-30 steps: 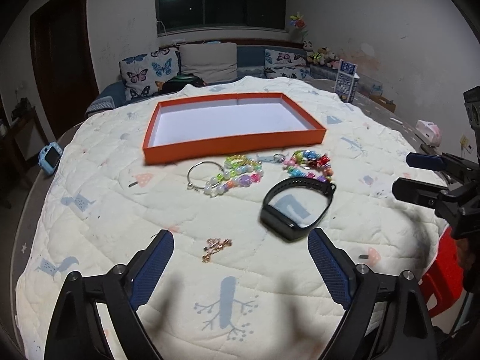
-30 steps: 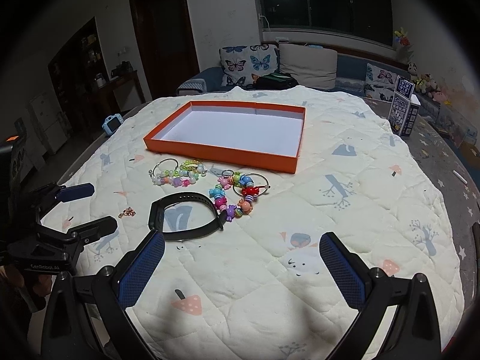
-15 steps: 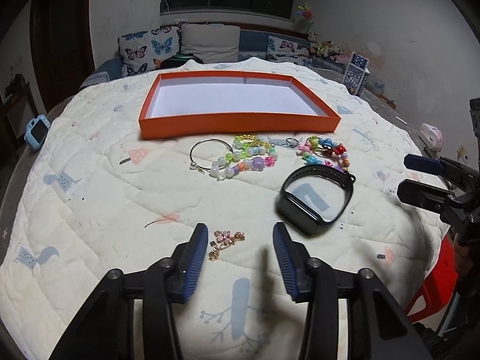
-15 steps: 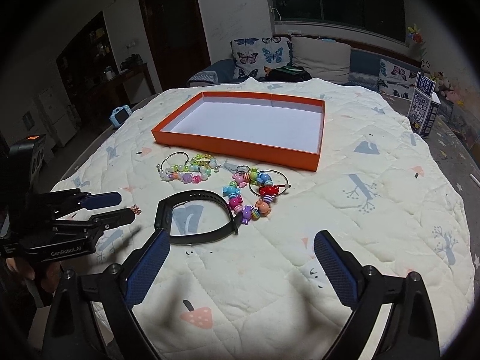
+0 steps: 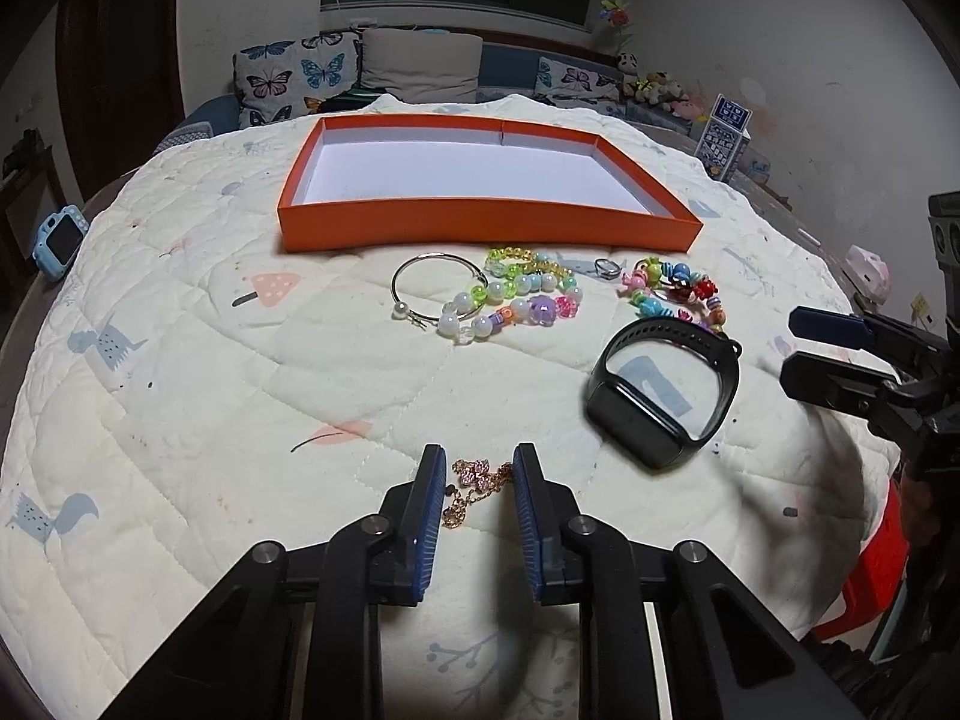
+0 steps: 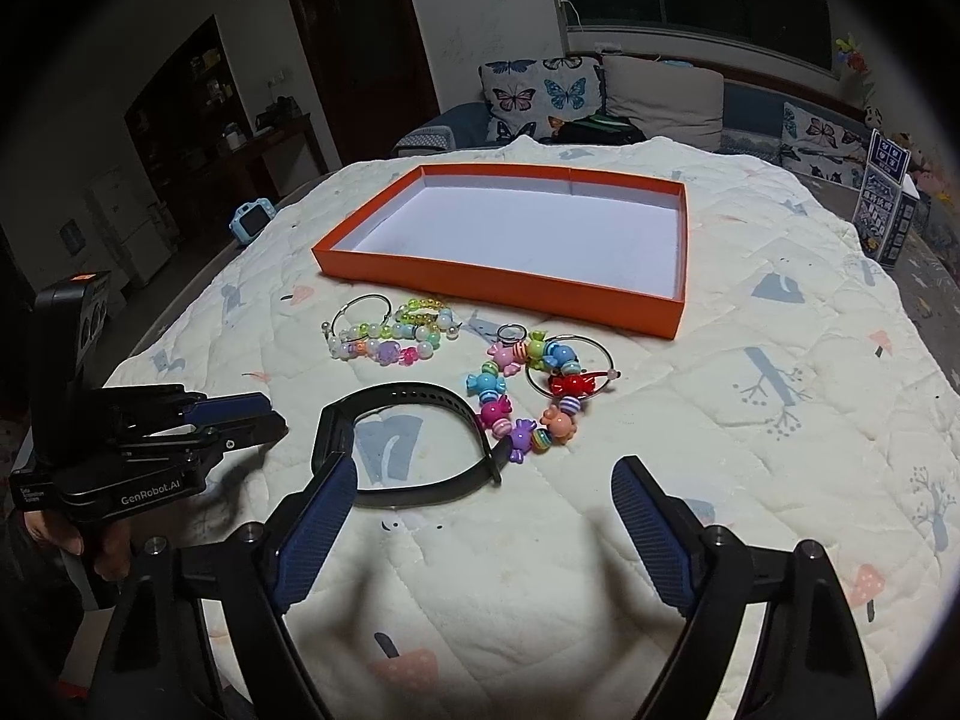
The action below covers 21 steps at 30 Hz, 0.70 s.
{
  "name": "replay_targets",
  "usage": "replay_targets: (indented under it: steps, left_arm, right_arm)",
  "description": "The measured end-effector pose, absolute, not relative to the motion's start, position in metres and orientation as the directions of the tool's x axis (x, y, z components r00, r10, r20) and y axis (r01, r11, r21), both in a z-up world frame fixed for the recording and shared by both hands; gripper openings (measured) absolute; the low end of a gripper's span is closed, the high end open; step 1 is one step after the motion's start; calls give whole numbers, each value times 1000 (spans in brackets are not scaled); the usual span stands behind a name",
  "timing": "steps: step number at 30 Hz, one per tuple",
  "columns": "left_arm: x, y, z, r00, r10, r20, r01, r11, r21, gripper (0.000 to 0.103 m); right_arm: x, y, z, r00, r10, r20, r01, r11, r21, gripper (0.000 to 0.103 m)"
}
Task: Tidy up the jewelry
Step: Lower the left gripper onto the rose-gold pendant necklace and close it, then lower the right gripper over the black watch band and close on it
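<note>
L gripper (image 5: 477, 471) low on the quilt (image 5: 180, 360), fingers narrowed around the gold chain (image 5: 474, 489) w/ a visible gap each side, not clamped; the R-wrist view shows that gripper (image 6: 240, 417) only side-on & the chain is hidden there. R gripper (image 6: 480, 480) jaws wide apart, holding nothing, just near the black band (image 6: 420, 450); in the L-wrist view it sits at the far right edge (image 5: 822, 354). Beyond the band (image 5: 663, 393): candy-bead bracelet (image 6: 522, 396) touching the strap end, pastel bead bracelet (image 5: 510, 300) w/ a wire hoop (image 5: 432, 285) further left. Orange tray (image 5: 480, 225) behind them, white inside, no jewelry in it. Blue toy camera (image 5: 60, 237) at the quilt's left edge. Only the R-wrist view shows the hand (image 6: 90, 546) gripping the L tool.
</note>
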State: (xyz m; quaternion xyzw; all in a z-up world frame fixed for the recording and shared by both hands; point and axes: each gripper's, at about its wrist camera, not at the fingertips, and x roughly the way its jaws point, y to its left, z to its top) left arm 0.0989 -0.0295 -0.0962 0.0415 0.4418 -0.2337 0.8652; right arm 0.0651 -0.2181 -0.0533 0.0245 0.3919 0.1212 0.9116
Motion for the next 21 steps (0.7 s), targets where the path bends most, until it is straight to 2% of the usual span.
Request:
replay_targets:
  steps: [5, 9, 21]
  left_arm:
    - [97, -32, -98, 511, -358, -782, 454, 884, -109, 20]
    - [95, -34, -99, 523, -351, -777, 459, 884, -90, 11]
    - [89, -22, -89, 548, -362, -754, 431, 895, -116, 11]
  right_arm:
    - [69, -216, -58, 647, 258, -717, -214, 965, 154, 92]
    - [73, -210, -60, 633, 277, -723, -235, 958, 161, 92]
    - [77, -192, -61, 601, 321, -732, -313, 937, 154, 92]
